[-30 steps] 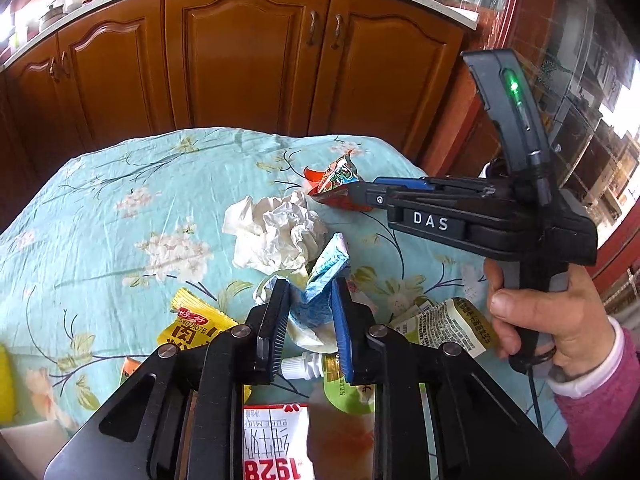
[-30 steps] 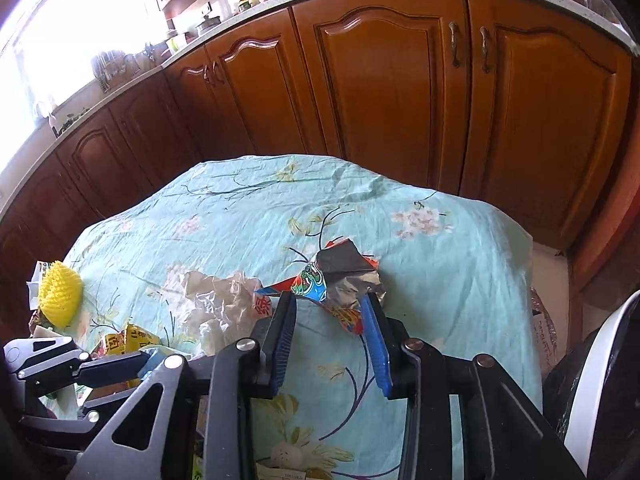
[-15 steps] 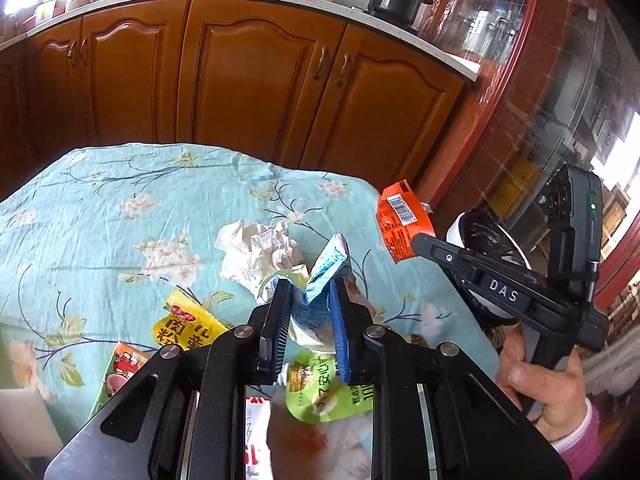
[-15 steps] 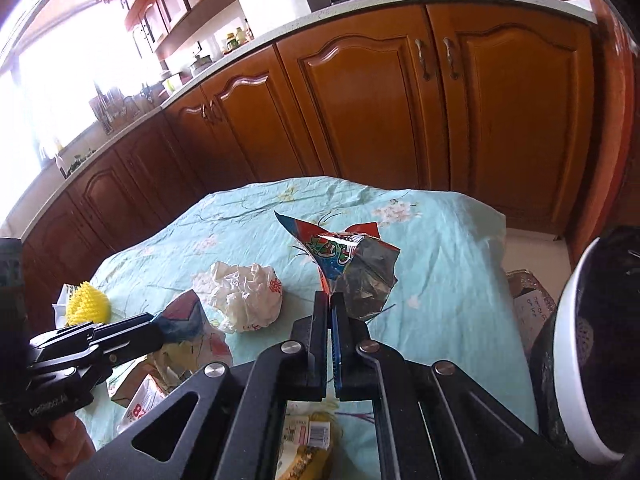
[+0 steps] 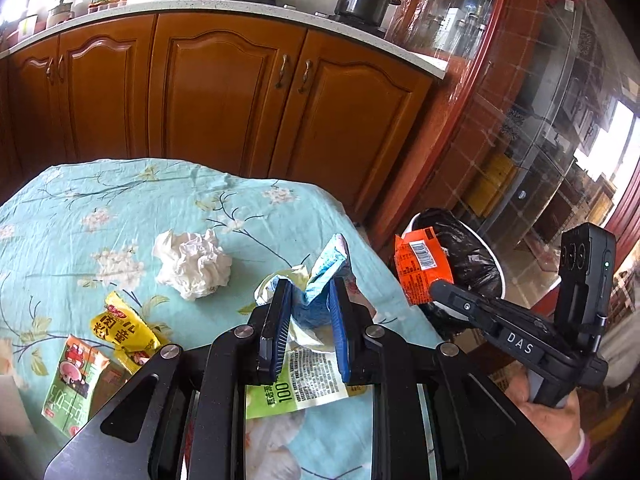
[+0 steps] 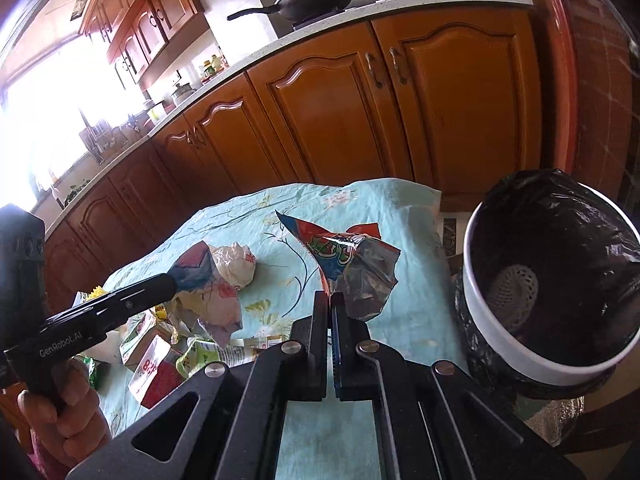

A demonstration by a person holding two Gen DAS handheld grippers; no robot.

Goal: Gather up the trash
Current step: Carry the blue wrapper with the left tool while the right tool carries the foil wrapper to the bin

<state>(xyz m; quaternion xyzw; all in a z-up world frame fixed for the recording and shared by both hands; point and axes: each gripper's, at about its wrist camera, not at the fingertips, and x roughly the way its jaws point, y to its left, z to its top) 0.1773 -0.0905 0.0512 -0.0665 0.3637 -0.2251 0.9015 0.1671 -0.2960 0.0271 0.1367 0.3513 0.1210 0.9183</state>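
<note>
My left gripper [image 5: 308, 300] is shut on a crumpled blue and white wrapper [image 5: 325, 276], held above the table. It also shows in the right wrist view [image 6: 192, 276]. My right gripper [image 6: 330, 300] is shut on an orange snack wrapper [image 6: 348, 256] with a silver inside, held above the table's right edge, left of the trash bin. In the left wrist view this wrapper [image 5: 420, 264] hangs in front of the white trash bin [image 5: 472, 248], lined with a black bag. The bin [image 6: 548, 280] stands off the table's right side.
On the floral blue tablecloth [image 5: 120, 208] lie a crumpled white tissue [image 5: 192, 264], a yellow packet [image 5: 124, 328], a green carton [image 5: 76, 384] and a green and white pouch [image 5: 308, 380]. Brown kitchen cabinets [image 5: 224, 92] stand behind the table.
Both grippers have lifted their wrappers off the table and swung right toward the bin. The right gripper closed on the orange wrapper during this time.
</note>
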